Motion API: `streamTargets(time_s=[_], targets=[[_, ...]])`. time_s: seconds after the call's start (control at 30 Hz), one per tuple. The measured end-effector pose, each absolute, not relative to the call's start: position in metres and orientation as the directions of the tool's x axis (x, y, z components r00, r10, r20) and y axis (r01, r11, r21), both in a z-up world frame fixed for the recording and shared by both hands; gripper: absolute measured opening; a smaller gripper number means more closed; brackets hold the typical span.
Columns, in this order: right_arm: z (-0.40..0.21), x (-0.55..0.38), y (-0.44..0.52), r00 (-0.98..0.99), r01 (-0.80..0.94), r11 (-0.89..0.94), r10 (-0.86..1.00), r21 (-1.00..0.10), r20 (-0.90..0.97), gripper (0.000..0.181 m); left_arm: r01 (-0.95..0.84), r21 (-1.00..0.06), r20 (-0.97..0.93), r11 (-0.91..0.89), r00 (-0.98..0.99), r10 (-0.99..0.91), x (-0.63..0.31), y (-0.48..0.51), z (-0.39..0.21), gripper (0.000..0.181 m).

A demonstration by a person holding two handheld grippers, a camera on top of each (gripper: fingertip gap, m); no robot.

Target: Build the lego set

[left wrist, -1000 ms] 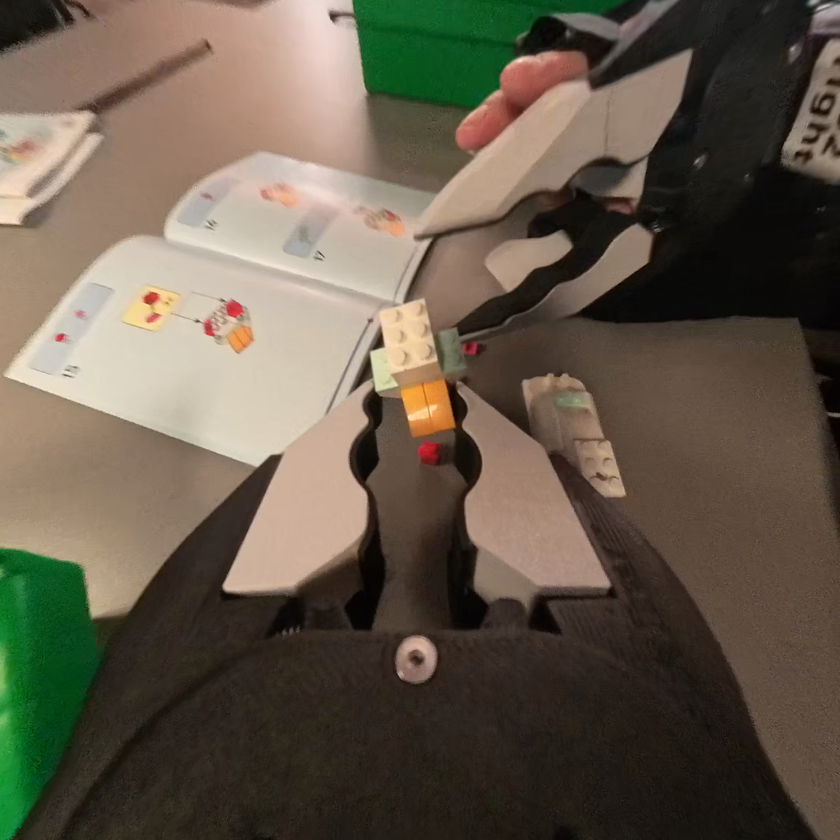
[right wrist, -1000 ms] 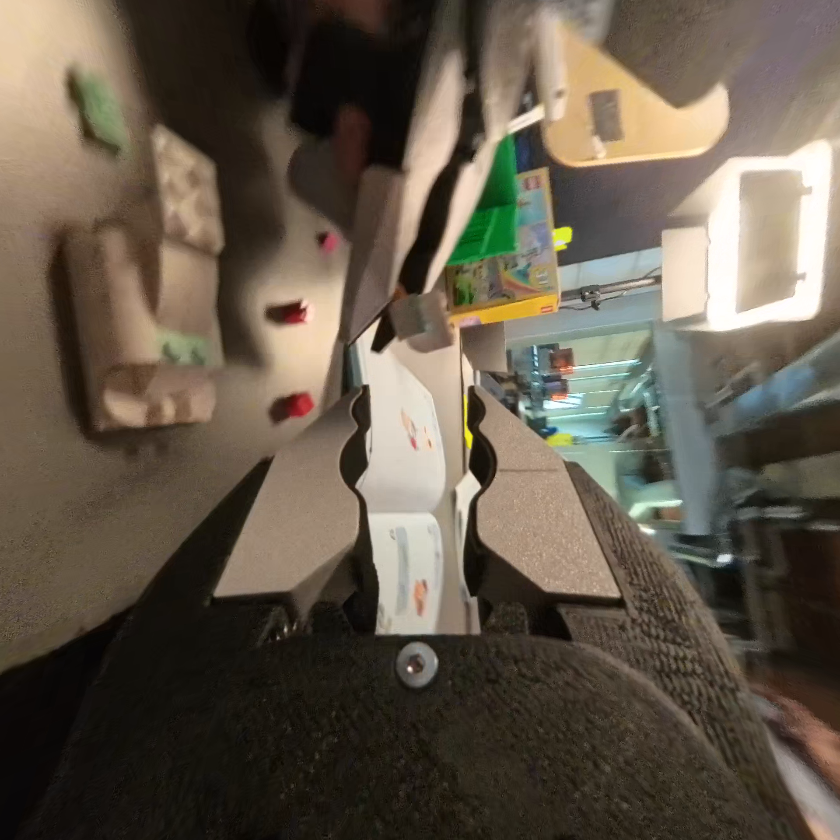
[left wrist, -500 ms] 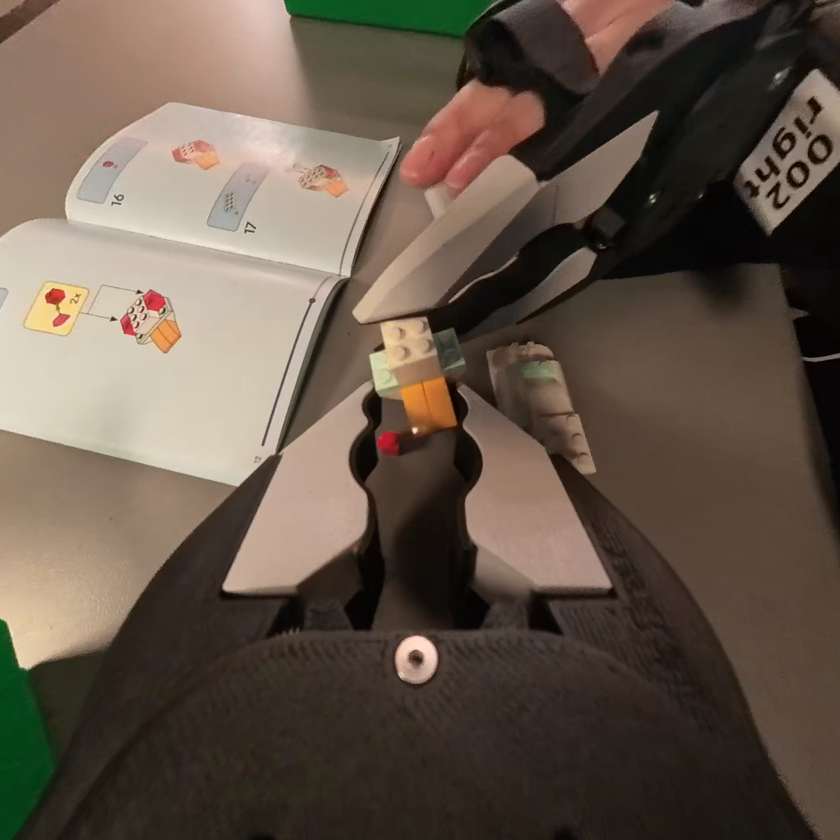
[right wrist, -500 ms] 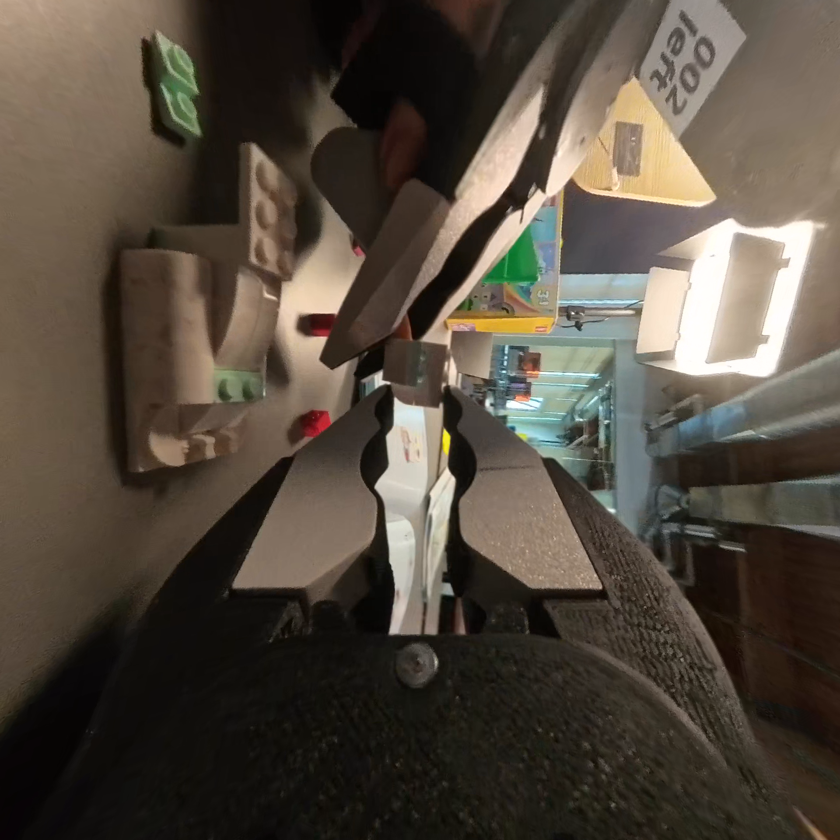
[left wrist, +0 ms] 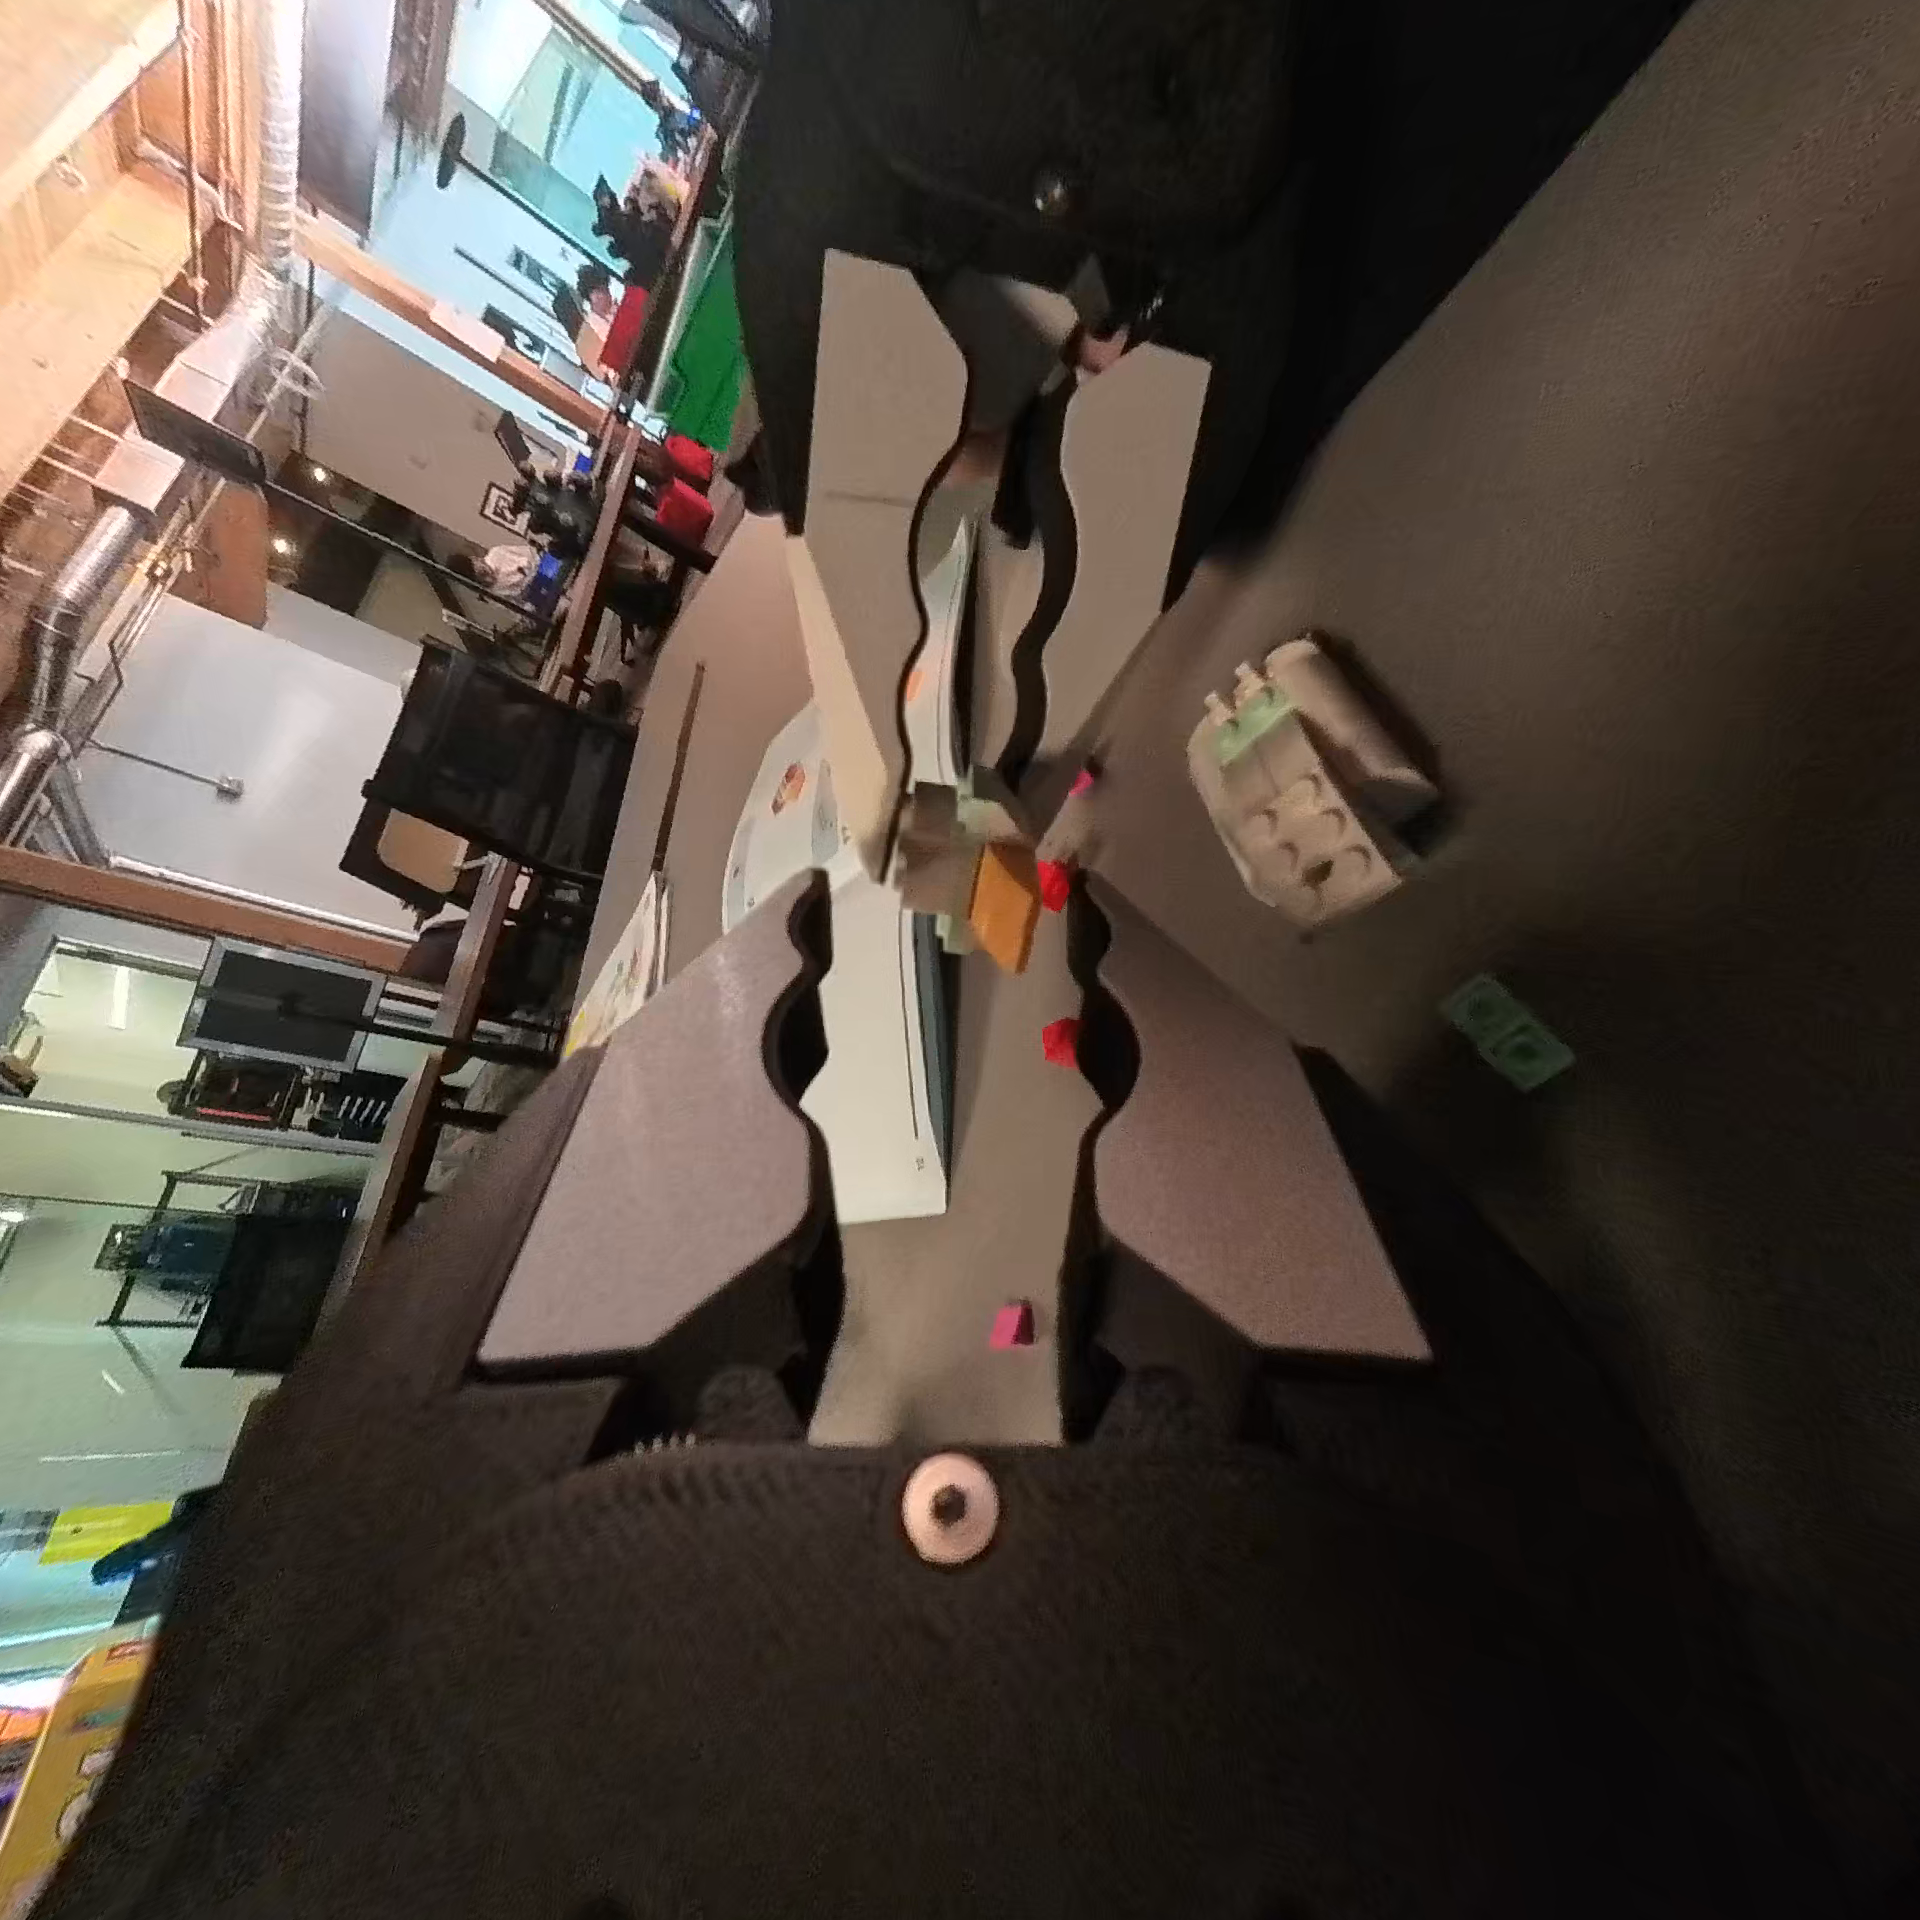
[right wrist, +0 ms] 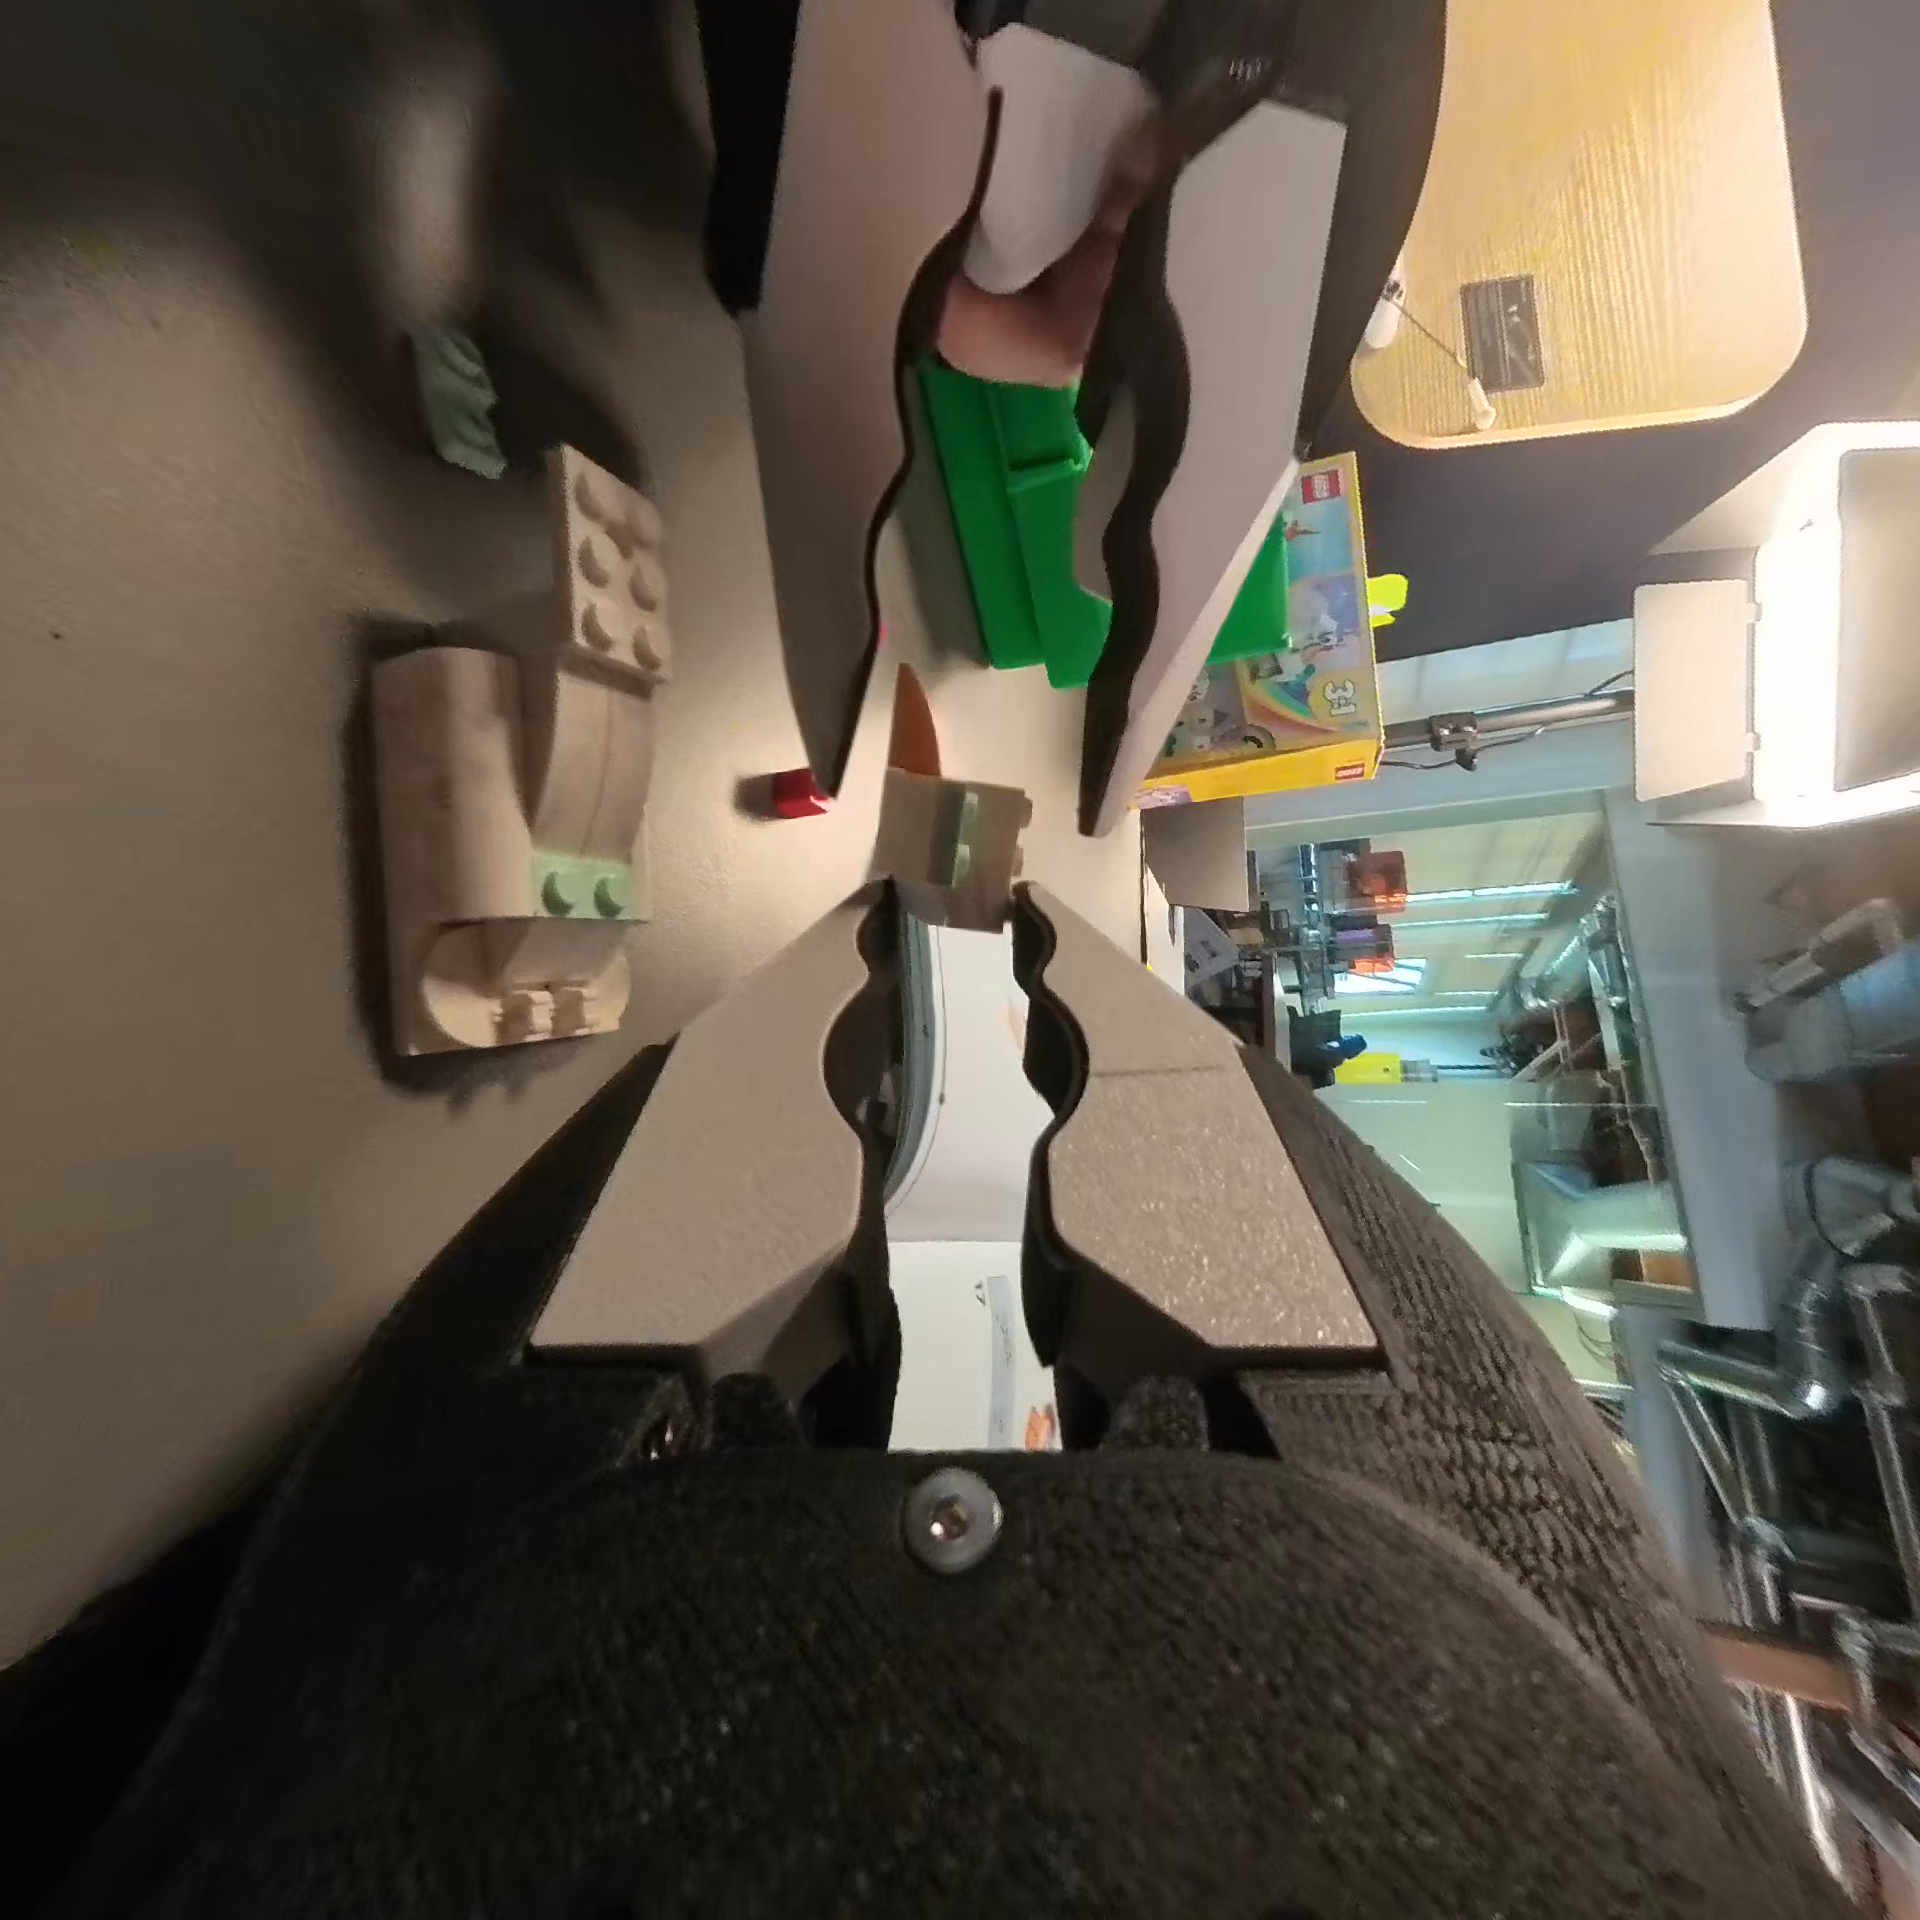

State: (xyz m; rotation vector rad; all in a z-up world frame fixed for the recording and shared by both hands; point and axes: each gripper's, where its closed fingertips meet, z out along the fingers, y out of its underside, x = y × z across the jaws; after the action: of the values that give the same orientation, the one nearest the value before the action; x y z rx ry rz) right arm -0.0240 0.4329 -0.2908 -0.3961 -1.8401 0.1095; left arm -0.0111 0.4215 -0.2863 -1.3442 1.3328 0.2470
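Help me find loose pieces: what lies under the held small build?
One red piece lies on the table beneath the small build; the left fingers cover whatever else is there.

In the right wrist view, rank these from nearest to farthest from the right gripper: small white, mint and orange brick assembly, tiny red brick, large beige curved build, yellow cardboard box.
1. Small white, mint and orange brick assembly: clamped at the tips of the right gripper.
2. Tiny red brick: on the table, just left of the tips.
3. Large beige curved build: farther left on the table.
4. Yellow cardboard box: in the background, right.
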Motion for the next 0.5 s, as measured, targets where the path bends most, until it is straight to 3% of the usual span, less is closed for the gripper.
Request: streamTargets(time_s=[0.3,0.4,0.5], targets=[[-0.294,-0.024,0.430,-0.264,0.210,0.933,0.340,-0.291,0.903,0.020,-0.815,-0.474,-0.811,0.333,0.257,-0.525,-0.011,0.420,-0.293,0.025],[-0.292,-0.021,0.441,-0.248,0.275,0.849,0.516,-0.451,0.820,0.033,-0.827,-0.484,-0.811,0.285,0.302,-0.501,-0.021,0.427,-0.290,0.025],[-0.299,-0.013,0.449,-0.279,0.373,0.633,0.774,-0.678,0.569,0.030,-0.844,-0.482,-0.813,0.235,0.332,-0.479,-0.039,0.432,-0.291,0.025]])
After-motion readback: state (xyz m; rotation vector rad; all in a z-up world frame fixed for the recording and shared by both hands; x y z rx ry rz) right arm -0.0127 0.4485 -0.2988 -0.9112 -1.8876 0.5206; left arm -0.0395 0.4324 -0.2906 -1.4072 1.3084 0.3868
